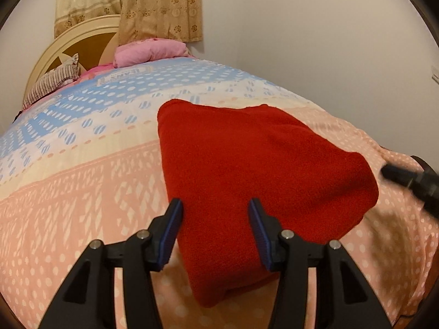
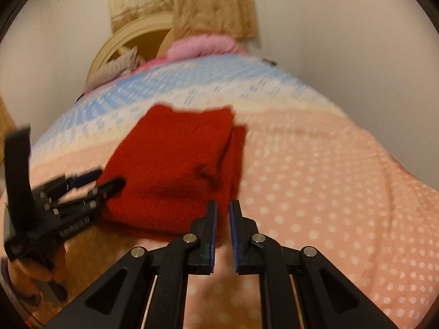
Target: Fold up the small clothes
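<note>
A red knit garment (image 1: 260,164) lies folded into a thick bundle on the bed; it also shows in the right wrist view (image 2: 175,164). My left gripper (image 1: 215,208) is open, its fingers standing over the near left part of the garment, holding nothing; it also shows in the right wrist view (image 2: 101,182) at the garment's left edge. My right gripper (image 2: 223,209) has its jaws a narrow gap apart, empty, just above the garment's near right corner. Its tip shows blurred in the left wrist view (image 1: 395,174) to the right of the garment.
The bedspread (image 1: 82,192) is pink with white dots in front and blue and white farther back. Pillows (image 1: 148,53) and a cream headboard (image 1: 82,41) stand at the far end, under a beige curtain (image 1: 129,2). A white wall (image 1: 329,41) runs along the right.
</note>
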The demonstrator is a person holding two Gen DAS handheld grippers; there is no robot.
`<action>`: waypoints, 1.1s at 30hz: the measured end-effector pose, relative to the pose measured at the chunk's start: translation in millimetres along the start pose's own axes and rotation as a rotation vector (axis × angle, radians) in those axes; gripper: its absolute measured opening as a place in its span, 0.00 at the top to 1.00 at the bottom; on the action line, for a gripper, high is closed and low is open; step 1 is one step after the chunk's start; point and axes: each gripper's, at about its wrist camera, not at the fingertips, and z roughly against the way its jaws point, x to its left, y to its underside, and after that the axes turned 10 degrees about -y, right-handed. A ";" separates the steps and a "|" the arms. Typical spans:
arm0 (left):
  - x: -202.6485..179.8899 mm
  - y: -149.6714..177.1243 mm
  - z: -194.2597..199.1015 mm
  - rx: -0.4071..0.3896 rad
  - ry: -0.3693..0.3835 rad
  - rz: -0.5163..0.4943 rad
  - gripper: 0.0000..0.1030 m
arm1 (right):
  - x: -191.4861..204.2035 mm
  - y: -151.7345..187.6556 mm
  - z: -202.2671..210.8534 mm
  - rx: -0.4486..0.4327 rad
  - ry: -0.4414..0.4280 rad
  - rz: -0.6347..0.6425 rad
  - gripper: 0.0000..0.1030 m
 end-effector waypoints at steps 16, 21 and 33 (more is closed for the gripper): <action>-9.7 2.0 -6.8 0.006 -0.029 -0.030 0.48 | 21.6 -4.5 -66.7 0.064 -0.080 0.017 0.91; -9.3 2.4 -7.2 0.011 -0.025 -0.024 0.44 | 19.4 7.2 -62.6 0.059 -0.102 0.013 0.91; 47.7 18.9 2.2 0.091 0.181 0.186 0.31 | 16.4 21.0 -34.2 0.006 -0.149 -0.044 0.91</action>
